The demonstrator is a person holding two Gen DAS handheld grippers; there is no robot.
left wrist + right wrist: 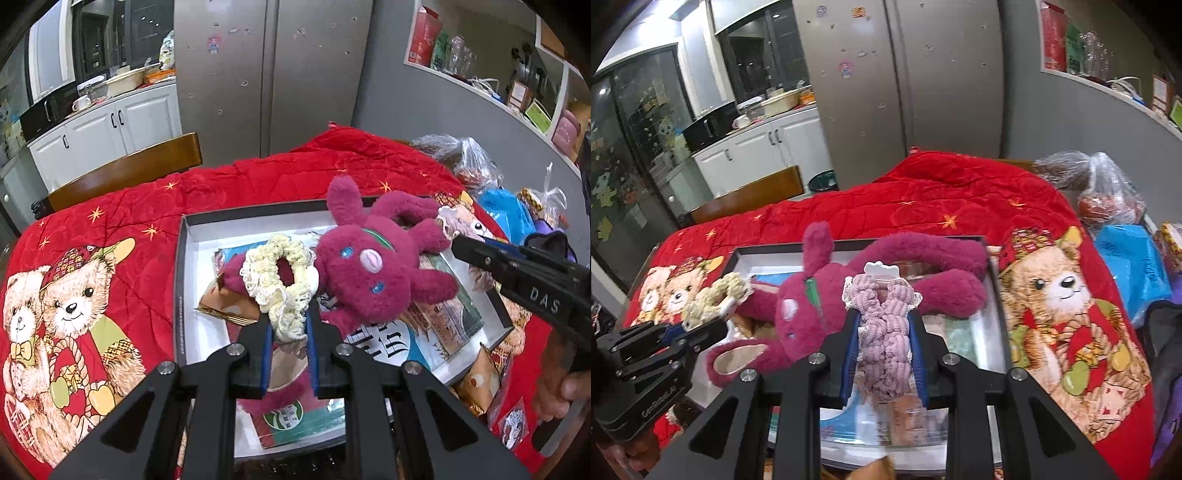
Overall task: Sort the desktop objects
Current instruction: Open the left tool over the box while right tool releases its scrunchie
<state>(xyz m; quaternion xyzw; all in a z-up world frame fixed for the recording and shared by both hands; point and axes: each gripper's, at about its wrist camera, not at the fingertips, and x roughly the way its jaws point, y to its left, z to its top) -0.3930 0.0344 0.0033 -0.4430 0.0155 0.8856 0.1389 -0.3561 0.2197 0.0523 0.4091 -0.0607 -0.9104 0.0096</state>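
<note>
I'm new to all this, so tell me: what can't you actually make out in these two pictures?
- Cards under the plush toy, left view: the toy covers their print.
- Box near edge, both views: the tongs' frames block it.
- Bagged goods, right view: crinkled plastic blurs them.
- Shelf items, left view: too small.

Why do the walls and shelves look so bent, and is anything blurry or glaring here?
Left wrist view: fisheye bends the wall shelf and darkens the corners; the cream scrunchie and plush toy are sharp. Right wrist view: same bending; the pink scrunchie is sharp, the box contents beneath look smeared, and ceiling light glares top left.
</note>
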